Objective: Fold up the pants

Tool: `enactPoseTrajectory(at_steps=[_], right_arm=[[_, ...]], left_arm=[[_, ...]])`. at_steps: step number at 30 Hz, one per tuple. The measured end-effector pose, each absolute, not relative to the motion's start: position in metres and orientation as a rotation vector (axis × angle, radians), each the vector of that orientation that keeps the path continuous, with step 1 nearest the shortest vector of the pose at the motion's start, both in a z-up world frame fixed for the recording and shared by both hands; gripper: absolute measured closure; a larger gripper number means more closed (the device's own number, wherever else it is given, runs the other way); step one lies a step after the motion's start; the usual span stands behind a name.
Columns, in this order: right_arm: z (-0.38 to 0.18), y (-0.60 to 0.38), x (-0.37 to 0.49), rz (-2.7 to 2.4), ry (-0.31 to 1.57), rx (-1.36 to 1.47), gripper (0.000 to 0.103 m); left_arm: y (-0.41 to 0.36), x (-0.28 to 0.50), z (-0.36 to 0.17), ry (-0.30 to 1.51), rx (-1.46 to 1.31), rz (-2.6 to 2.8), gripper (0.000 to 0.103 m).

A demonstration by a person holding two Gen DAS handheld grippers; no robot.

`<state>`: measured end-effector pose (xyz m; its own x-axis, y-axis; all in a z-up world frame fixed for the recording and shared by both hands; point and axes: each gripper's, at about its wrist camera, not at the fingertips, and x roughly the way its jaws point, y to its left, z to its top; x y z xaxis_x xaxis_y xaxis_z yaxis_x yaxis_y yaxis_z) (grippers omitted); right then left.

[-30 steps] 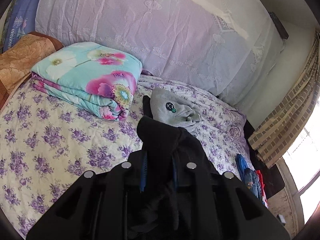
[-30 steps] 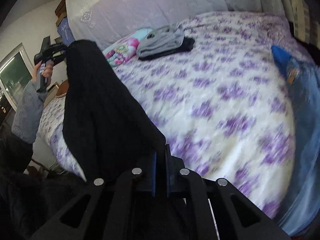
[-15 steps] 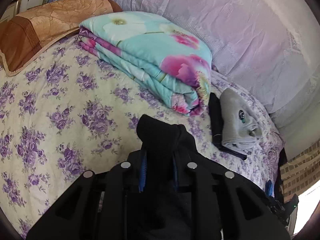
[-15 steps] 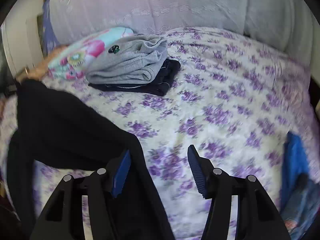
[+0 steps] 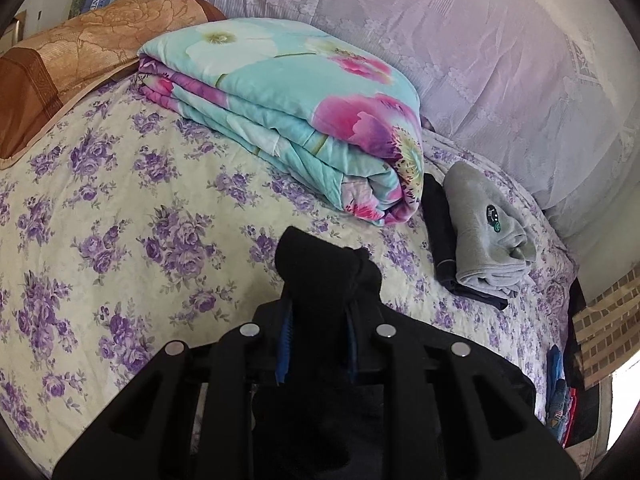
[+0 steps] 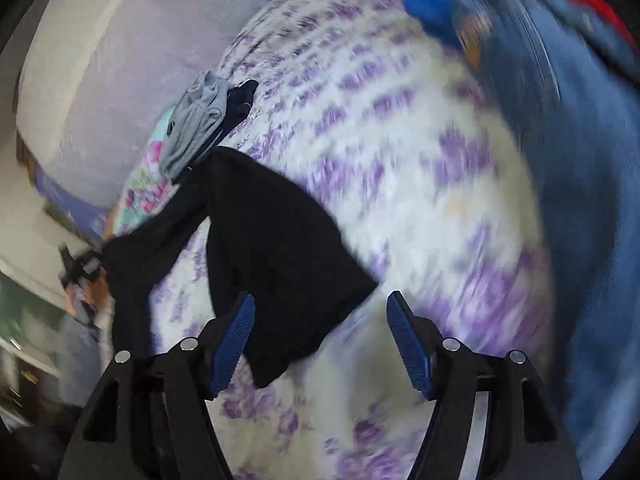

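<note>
Lying stretched across the flowered bed (image 6: 440, 208), black pants (image 6: 276, 240) running from the left hand-held gripper (image 5: 318, 344), clamped on one bunched end, down to the right hand-held gripper (image 6: 320, 344), jaws just opened wide, loose end between them ungripped.

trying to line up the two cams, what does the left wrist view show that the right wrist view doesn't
Only the left wrist view: the left gripper shut on a bunch of the black pants, and a brown pillow at the head of the bed.

Only the right wrist view: the right gripper, its jaws just opened with nothing pressed between them, the black pants spread across the bedsheet, and blue jeans, blurred.

Both: the black pants, the purple-flowered bedsheet, the folded grey garment on a dark one, and the folded floral quilt.
</note>
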<state>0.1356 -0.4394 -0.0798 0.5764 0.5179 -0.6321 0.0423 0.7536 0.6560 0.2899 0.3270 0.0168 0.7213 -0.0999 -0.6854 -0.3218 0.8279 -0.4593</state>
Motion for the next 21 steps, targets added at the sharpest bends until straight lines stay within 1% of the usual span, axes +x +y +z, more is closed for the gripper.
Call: enactPoseTrajectory(at_steps=[1,2,3,4,5,7,9,13,16,19,21], right_arm=[[-0.083,-0.437,0.138,0.305,0.895,0.716,0.033],[-0.084,-0.435,0.142,0.315,0.873,0.737,0.036],[-0.086,-0.432,0.147,0.348,0.856,0.771,0.059],[-0.092,-0.428,0.157,0.404,0.86,0.837,0.086],[-0.094,-0.426,0.163,0.417,0.855,0.87,0.093],[-0.078,-0.421,0.171,0.384,0.8,0.779,0.096],[-0.044,-0.423,0.177,0.377,0.715,0.673,0.096],[0.035,-0.452,0.186,0.324,0.552,0.546,0.096],[0.074,-0.464,0.198,0.279,0.494,0.446,0.096],[0.087,-0.48,0.223,0.264,0.485,0.43,0.097],[0.082,-0.483,0.25,0.241,0.509,0.415,0.097]], left_arm=[[0.327,0.288,0.018,0.763,-0.6,0.13,0.083],[0.326,0.286,0.021,0.759,-0.598,0.128,0.083],[0.326,0.284,0.024,0.753,-0.595,0.126,0.083],[0.325,0.281,0.028,0.746,-0.593,0.123,0.083],[0.325,0.278,0.032,0.736,-0.594,0.121,0.083],[0.327,0.267,0.043,0.704,-0.608,0.122,0.083],[0.332,0.252,0.054,0.67,-0.62,0.124,0.083],[0.342,0.209,0.096,0.567,-0.607,0.123,0.083],[0.348,0.191,0.125,0.522,-0.58,0.127,0.083],[0.355,0.191,0.136,0.526,-0.577,0.121,0.083],[0.356,0.203,0.132,0.548,-0.565,0.141,0.083]])
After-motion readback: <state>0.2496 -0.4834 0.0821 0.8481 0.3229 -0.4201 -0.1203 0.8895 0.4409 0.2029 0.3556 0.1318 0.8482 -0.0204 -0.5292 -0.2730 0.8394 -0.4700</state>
